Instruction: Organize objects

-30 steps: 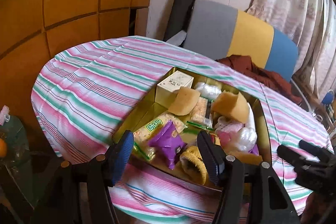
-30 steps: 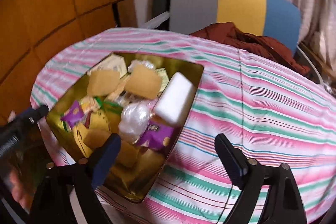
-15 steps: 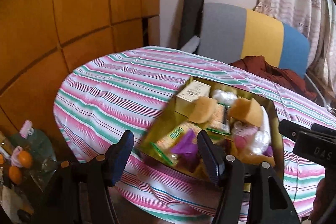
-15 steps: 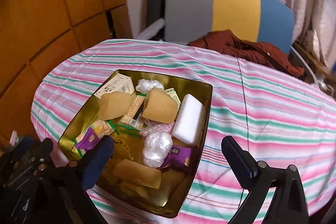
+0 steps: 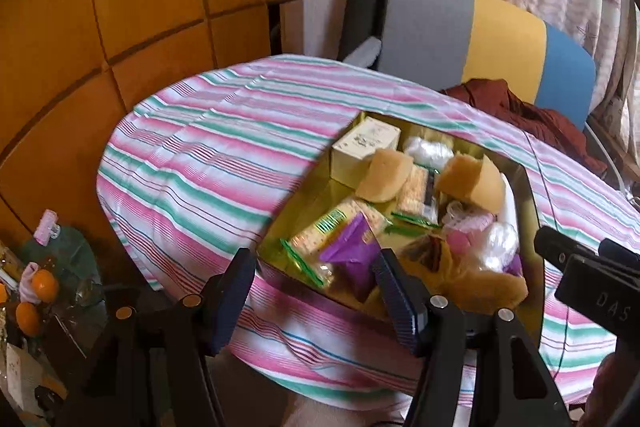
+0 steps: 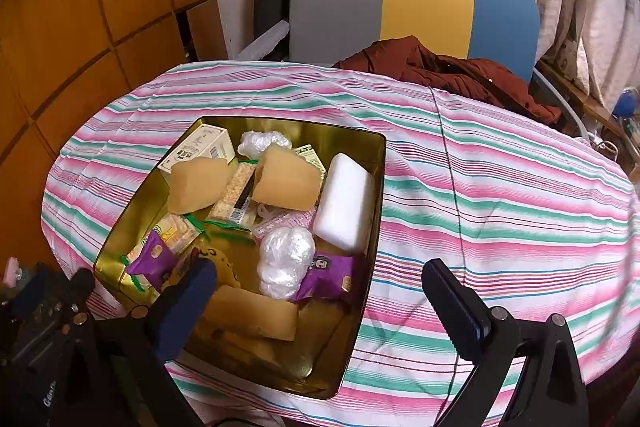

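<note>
Filling the near left part of the worktop (image 6: pixel 500 163), a gold tin (image 6: pixel 372 227) sits on the pink, green and white striped cloth, its near corner close to the cloth's front edge. To the tin's right the cloth lies bare out to the far and right edges; to its left a narrower bare band runs to the rounded left edge. A chair (image 6: pixel 420 7) with grey, yellow and blue panels stands behind the worktop, with a dark red garment (image 6: pixel 448 71) draped at the far edge.

Inside the tin are a cream box (image 6: pixel 202 147) at the far left corner, 2 tan sponges (image 6: pixel 284 181), a white block (image 6: pixel 344 203) leaning on the right wall, a clear crumpled bag (image 6: pixel 286 253), purple packets (image 6: pixel 328 277) and a green-labelled cracker pack (image 5: pixel 332 231). The box carries dark print too small to read.

The left gripper (image 5: pixel 312 291) hangs over the tin's near left corner, jaws wide apart and empty. The right gripper (image 6: pixel 320 303) hangs over the tin's near right side, jaws spread wider, holding nothing. White letters "DAS" show on the right gripper's body in the left view.
</note>
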The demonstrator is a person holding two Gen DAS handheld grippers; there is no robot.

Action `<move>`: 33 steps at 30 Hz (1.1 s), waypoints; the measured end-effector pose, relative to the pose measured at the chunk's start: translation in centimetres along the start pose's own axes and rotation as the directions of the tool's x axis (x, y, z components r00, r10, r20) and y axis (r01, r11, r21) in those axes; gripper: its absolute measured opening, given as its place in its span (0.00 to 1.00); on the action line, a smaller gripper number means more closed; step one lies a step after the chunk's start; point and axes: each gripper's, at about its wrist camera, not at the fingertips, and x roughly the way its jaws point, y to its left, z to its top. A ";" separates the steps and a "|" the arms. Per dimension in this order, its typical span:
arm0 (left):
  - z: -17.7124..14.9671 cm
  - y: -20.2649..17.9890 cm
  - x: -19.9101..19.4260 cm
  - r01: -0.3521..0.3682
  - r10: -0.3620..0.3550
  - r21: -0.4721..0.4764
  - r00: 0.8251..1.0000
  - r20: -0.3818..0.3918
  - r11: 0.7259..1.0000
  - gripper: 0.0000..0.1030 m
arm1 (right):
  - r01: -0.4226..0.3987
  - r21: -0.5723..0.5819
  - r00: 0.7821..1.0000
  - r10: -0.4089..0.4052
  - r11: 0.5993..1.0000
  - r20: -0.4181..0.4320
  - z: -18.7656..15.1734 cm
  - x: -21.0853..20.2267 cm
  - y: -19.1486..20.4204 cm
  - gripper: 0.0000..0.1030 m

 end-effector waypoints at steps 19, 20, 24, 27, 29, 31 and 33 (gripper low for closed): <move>-0.8 -1.7 -0.5 0.048 -0.046 0.074 0.998 -0.031 0.996 0.62 | 0.019 0.007 1.000 -0.019 1.000 0.006 -0.4 0.1 -0.2 1.00; -0.8 -1.7 -0.5 0.052 -0.050 0.074 0.998 -0.035 0.996 0.62 | 0.022 0.007 1.000 -0.023 1.000 0.008 -0.4 0.0 -0.2 1.00; -0.9 -1.9 -0.6 0.054 -0.051 0.077 0.998 -0.033 0.996 0.62 | 0.034 0.018 0.999 -0.034 0.999 0.012 -0.4 0.0 -0.5 1.00; -0.8 -1.7 -0.6 0.053 -0.051 0.070 0.998 -0.031 0.996 0.62 | 0.031 0.024 0.999 -0.031 0.999 0.008 -0.4 0.1 -0.6 1.00; -0.8 -1.6 -0.5 0.057 -0.055 0.063 0.998 -0.036 0.996 0.62 | 0.033 0.025 0.999 -0.033 0.999 0.007 -0.4 0.1 -0.7 1.00; -0.8 -1.6 -0.4 0.056 -0.053 0.059 0.998 -0.038 0.997 0.62 | 0.033 0.021 0.999 -0.033 0.999 0.005 -0.5 0.2 -0.6 1.00; -0.8 -1.6 -0.4 0.051 -0.049 0.060 0.998 -0.034 0.997 0.62 | 0.034 0.018 0.999 -0.034 0.999 0.004 -0.5 0.2 -0.6 1.00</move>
